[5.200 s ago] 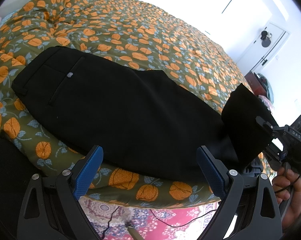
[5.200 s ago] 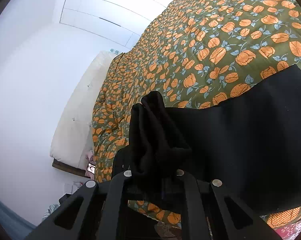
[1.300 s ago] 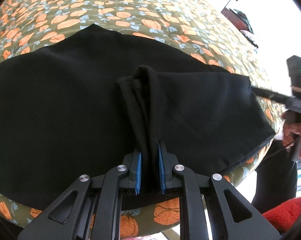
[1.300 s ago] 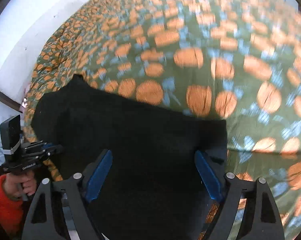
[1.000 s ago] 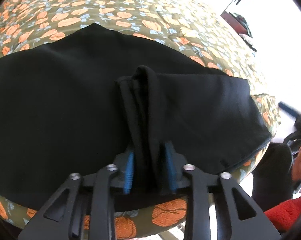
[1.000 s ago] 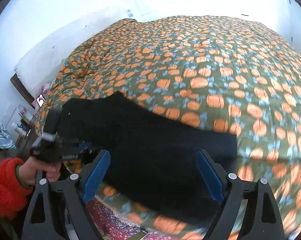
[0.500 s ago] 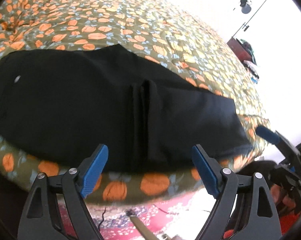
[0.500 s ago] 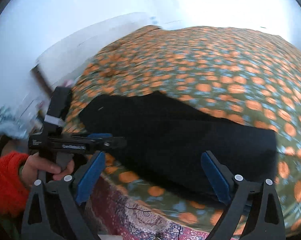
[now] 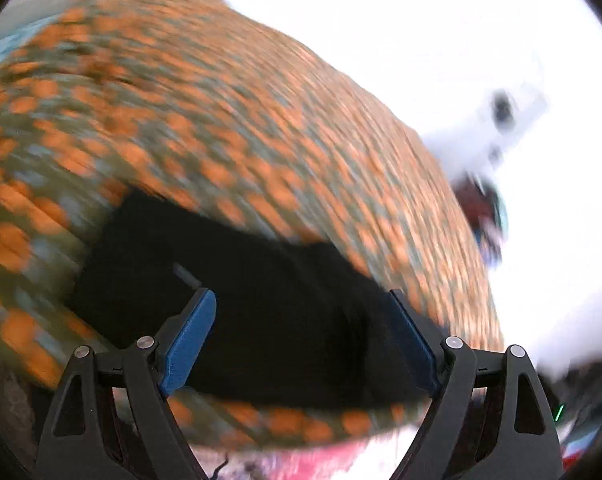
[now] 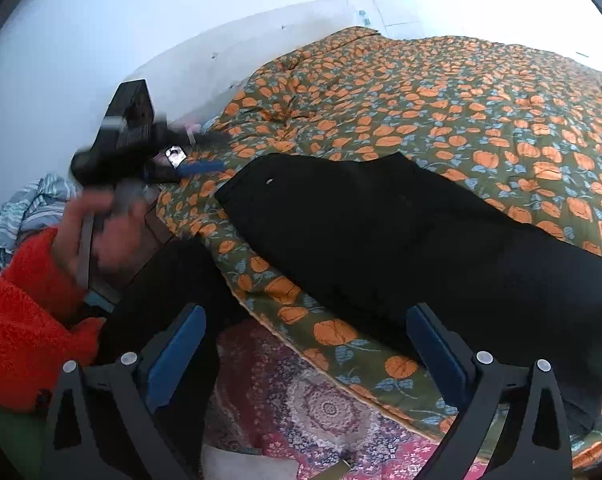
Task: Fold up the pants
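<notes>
Black pants (image 10: 401, 240) lie flat along the near edge of a bed, on its quilt (image 10: 481, 92) of olive cloth with orange fruit; one end lies toward the left of the right wrist view, the other toward the right, close to the quilt's edge. In the left wrist view, which is heavily blurred, the pants (image 9: 261, 312) appear as a dark band across the lower quilt (image 9: 221, 120). Left tongs (image 9: 303, 344): jaws wide apart, blue pads clear of the cloth, nothing between them; the jaws have just been opening, though they have barely widened in the last half second, and the pants lie beyond them on the bed. The same tongs (image 10: 205, 152) show blurred at upper left of the right wrist view, held above the bed's corner by a hand (image 10: 101, 228) in a red sleeve (image 10: 25, 320). Right tongs (image 10: 307, 354): jaws spread about as far as they go, having just been opening further, empty, poised over the bed's edge and a patterned rug (image 10: 321, 412) on the floor. A dark trouser leg (image 10: 173, 300) of the person stands between the sleeve and the bed. Striped cloth (image 10: 29, 208) lies at far left
</notes>
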Demonstrator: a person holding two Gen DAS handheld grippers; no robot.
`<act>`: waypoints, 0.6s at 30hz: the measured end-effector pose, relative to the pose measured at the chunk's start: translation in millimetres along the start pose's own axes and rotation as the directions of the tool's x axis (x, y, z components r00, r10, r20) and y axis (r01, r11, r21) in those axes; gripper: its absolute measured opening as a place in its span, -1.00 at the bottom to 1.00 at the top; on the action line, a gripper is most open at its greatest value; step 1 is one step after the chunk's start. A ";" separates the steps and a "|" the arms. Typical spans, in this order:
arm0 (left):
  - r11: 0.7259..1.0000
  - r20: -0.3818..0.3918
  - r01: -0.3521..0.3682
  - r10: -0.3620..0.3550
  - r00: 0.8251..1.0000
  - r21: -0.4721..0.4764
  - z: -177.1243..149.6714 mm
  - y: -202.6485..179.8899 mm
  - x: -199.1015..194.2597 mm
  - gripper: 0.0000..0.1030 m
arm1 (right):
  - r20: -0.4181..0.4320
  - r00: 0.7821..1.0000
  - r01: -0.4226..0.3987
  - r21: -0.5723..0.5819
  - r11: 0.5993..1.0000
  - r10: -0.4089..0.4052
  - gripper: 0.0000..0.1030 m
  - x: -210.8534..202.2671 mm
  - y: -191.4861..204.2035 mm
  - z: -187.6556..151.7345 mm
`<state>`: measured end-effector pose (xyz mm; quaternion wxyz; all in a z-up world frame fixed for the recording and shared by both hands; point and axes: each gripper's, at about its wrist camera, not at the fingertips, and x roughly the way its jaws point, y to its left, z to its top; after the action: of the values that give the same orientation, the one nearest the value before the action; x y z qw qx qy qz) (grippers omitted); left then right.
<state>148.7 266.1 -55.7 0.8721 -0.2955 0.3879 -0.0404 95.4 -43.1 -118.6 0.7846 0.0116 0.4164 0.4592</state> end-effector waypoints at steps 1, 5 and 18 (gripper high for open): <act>0.999 0.009 -0.023 0.023 1.000 -0.033 12.8 16.6 0.7 0.71 | 0.004 1.000 0.007 0.019 1.000 -0.007 0.94 -0.2 -4.2 -1.6; 0.981 -0.075 -0.129 0.119 0.990 -0.144 38.3 86.1 29.8 0.68 | 0.009 0.999 0.031 0.110 0.993 -0.032 0.94 -2.9 -23.8 -6.0; 0.975 -0.194 -0.224 0.216 0.957 -0.015 -2.0 106.9 103.4 0.56 | -0.043 0.998 0.045 0.179 0.983 -0.038 0.94 5.0 -40.1 -9.4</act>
<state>202.3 322.0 -182.7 0.8243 -0.2615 0.5008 0.0359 118.8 -66.1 -144.0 0.7812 0.0648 0.4718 0.4035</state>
